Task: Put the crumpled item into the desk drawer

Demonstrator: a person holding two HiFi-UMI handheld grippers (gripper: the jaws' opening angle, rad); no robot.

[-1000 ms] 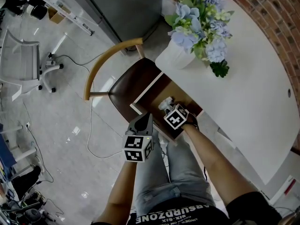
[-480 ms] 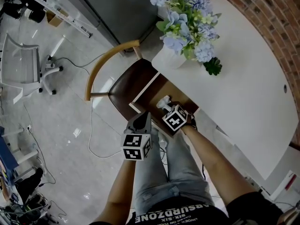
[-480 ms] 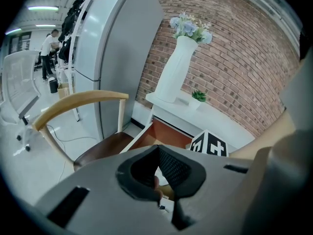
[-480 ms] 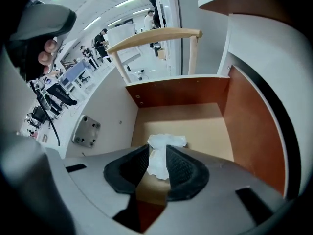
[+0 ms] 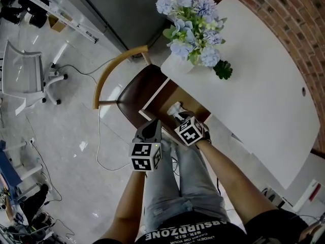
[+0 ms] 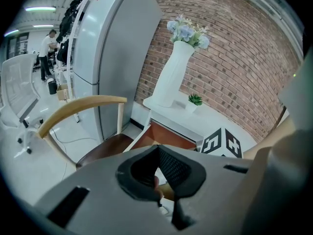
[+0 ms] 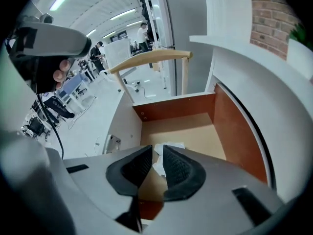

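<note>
The crumpled white item (image 5: 175, 109) (image 7: 165, 151) lies on the floor of the open desk drawer (image 5: 152, 100) (image 7: 171, 106). My right gripper (image 5: 180, 119) (image 7: 157, 155) hovers at the drawer's near end, just short of the item. Its jaws are closing with a narrow gap left between them, and the pads do not press on the item. My left gripper (image 5: 153, 124) (image 6: 157, 150) hangs to the left of the drawer front, over the person's lap. Its tips meet and nothing is in them.
A chair with a curved wooden back (image 5: 112, 70) and a brown seat (image 5: 138, 93) stands against the drawer's far end. On the white desk (image 5: 254, 100) stands a vase of blue flowers (image 5: 190, 27). A cable (image 5: 99, 151) trails across the floor at left.
My right gripper has drawn back a little from the crumpled item, which stays in the drawer. The head view has shifted slightly. The left gripper has kept its place.
</note>
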